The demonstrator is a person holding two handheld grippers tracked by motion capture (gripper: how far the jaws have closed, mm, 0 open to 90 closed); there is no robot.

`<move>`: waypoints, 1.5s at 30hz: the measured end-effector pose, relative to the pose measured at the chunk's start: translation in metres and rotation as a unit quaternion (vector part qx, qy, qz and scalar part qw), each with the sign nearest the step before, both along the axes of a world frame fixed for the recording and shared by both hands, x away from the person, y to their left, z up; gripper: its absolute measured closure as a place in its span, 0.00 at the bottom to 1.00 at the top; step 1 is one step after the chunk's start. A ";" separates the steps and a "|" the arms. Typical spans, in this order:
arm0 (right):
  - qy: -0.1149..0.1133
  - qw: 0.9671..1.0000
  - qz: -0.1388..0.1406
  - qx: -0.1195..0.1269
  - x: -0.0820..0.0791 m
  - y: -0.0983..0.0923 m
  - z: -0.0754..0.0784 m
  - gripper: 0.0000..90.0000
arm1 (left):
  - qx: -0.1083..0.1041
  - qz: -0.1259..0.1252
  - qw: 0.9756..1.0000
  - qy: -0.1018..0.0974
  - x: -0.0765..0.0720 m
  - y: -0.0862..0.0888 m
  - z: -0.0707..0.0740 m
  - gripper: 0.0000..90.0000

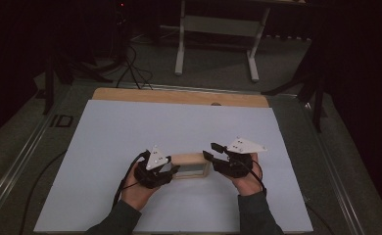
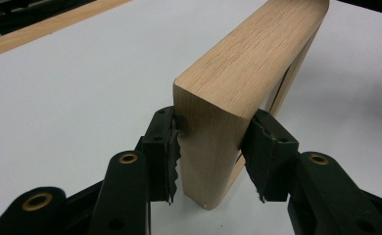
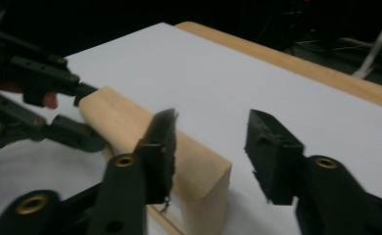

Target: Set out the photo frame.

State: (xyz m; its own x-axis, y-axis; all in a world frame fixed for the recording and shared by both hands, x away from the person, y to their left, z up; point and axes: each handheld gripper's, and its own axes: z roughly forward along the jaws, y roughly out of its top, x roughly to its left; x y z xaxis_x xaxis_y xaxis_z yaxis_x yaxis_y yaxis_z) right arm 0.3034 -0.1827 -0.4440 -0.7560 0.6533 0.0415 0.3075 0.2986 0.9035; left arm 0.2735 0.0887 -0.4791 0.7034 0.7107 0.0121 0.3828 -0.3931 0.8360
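A light wooden frame [image 1: 191,159] stands on edge on the white sheet [image 1: 179,122], near the table's front. My left gripper [image 1: 172,169] is shut on its left end; in the left gripper view both black pads [image 2: 165,152] press on the two faces of the frame [image 2: 248,63]. My right gripper [image 1: 209,152] is at the frame's right end with its jaws open. In the right gripper view the frame [image 3: 125,122] runs away to the left, its near corner low between the right gripper [image 3: 211,147]'s jaws, untouched by the pads. The left gripper [image 3: 88,115] shows at the frame's far end.
The white sheet covers a wooden table whose bare edge [image 1: 179,96] shows at the back. Beyond it on the floor stand the white legs of another table [image 1: 216,44] and dark cables [image 1: 130,68]. Black cables trail from both grippers toward the front edge.
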 end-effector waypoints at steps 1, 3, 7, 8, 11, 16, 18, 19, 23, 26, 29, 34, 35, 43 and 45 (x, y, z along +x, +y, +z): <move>0.003 1.000 0.007 0.002 0.000 -0.001 -0.001 0.56 | 0.000 0.000 1.000 0.001 0.000 0.000 0.000 0.64; 0.011 1.000 0.022 0.001 0.000 -0.001 -0.003 0.52 | 0.000 0.000 1.000 0.001 0.000 0.000 0.000 0.64; 0.022 0.999 0.037 -0.008 0.001 0.001 -0.008 0.47 | 0.000 -0.001 1.000 0.001 0.000 0.000 0.000 0.64; 0.024 0.999 0.039 -0.010 0.001 0.001 -0.010 0.47 | 0.001 0.000 1.000 0.001 0.000 0.000 0.000 0.64; 0.030 0.998 0.046 -0.014 0.003 0.001 -0.014 0.45 | 0.000 -0.001 1.000 0.002 0.000 0.000 0.000 0.64; 0.034 0.998 0.052 -0.027 0.004 0.002 -0.019 0.45 | -0.001 -0.002 1.000 0.002 0.001 0.001 0.000 0.64; 0.037 0.997 0.054 -0.027 0.005 0.002 -0.021 0.45 | -0.002 -0.002 1.000 0.002 0.001 0.001 0.000 0.64; 0.036 0.997 0.055 -0.027 0.005 0.002 -0.021 0.45 | -0.002 -0.002 1.000 0.002 0.001 0.001 0.000 0.64; 0.035 0.997 0.061 -0.030 0.006 0.002 -0.023 0.44 | -0.004 -0.002 1.000 0.003 0.001 0.001 0.000 0.64; 0.038 0.997 0.063 -0.038 0.006 0.002 -0.026 0.43 | -0.004 -0.001 1.000 0.004 0.002 0.001 0.000 0.64; 0.040 0.996 0.064 -0.047 0.007 0.003 -0.029 0.45 | -0.005 -0.002 1.000 0.005 0.002 0.001 0.000 0.64; 0.045 0.996 0.058 -0.053 0.009 0.004 -0.034 0.49 | -0.005 -0.003 1.000 0.005 0.002 0.002 0.000 0.64; 0.045 0.996 0.057 -0.054 0.009 0.004 -0.034 0.49 | -0.005 -0.004 1.000 0.004 0.002 0.002 0.000 0.64; 0.040 0.996 0.054 -0.052 0.009 0.004 -0.034 0.52 | -0.004 -0.003 1.000 0.003 0.002 0.002 0.000 0.64; 0.039 0.996 0.053 -0.052 0.009 0.004 -0.034 0.52 | -0.004 -0.004 1.000 0.003 0.002 0.002 0.000 0.64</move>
State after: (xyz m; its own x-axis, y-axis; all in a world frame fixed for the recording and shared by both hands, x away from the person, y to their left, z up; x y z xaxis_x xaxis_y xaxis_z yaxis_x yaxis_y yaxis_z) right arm 0.3120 -0.1788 -0.4780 -0.8185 0.5732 0.0384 0.3369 0.4248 0.8403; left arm 0.2760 0.0905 -0.4793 0.7084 0.7058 0.0025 0.3848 -0.3892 0.8369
